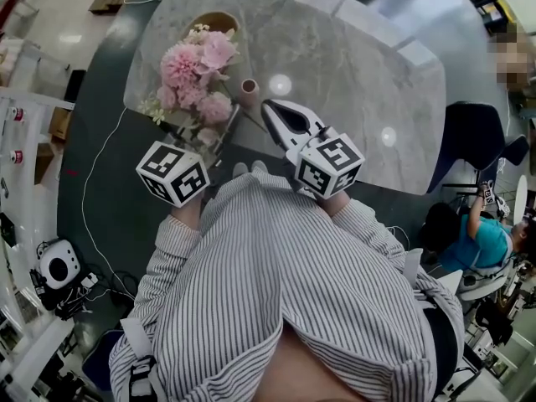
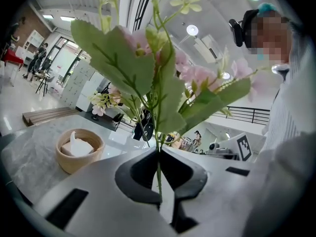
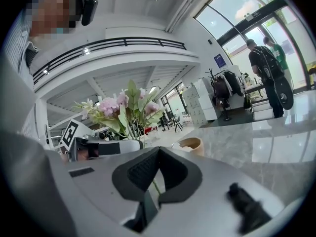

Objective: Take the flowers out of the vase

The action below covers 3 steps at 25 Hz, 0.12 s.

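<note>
As the marble table [image 1: 360,99] spreads ahead of both claws, the flowers [image 1: 197,69] rise up out of the left gripper [image 2: 159,151], whose jaws are pinched together on their green stem [image 2: 158,177]; lift-out step looks done. On the right gripper [image 3: 157,151] jaws also closed, a stem piece showing in its gap, grip unclear; small brown vase [image 1: 249,86], as I read it, sits just beyond its tips, clear of the flowers. Next: carry bunch aside, lay down, release gently.
</note>
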### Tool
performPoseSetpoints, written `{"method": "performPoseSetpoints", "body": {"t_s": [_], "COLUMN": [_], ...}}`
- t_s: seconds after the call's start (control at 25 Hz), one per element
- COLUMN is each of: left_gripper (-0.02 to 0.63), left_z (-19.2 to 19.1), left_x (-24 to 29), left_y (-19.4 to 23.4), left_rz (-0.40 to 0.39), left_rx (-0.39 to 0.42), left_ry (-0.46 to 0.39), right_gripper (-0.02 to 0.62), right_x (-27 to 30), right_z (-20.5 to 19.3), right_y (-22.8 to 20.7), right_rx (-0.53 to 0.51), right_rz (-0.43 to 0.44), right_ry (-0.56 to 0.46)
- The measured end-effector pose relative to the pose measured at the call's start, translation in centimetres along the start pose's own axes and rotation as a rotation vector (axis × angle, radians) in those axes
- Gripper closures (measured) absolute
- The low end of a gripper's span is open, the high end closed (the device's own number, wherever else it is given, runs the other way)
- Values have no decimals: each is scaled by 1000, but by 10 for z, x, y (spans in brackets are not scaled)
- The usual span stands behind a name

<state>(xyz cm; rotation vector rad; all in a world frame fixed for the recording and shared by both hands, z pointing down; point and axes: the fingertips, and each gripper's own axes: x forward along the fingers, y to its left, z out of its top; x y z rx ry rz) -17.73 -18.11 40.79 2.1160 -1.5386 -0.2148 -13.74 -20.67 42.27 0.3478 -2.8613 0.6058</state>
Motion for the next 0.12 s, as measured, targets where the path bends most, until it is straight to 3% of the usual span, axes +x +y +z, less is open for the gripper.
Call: {"method": "performPoseSetpoints", "body": {"t_s": [0.12], "left_gripper": [583], "left_z": [0], "left_x": [0], "left_y": [0], "left_rz": [-5], "left_rx": [12], "left_ry": [2], "right_gripper": [580], "right_x": [0], "right_z": [-1], "right_y": [1], "right_rx": [-2], "right_rz": [0], "right_ry": [-3]}}
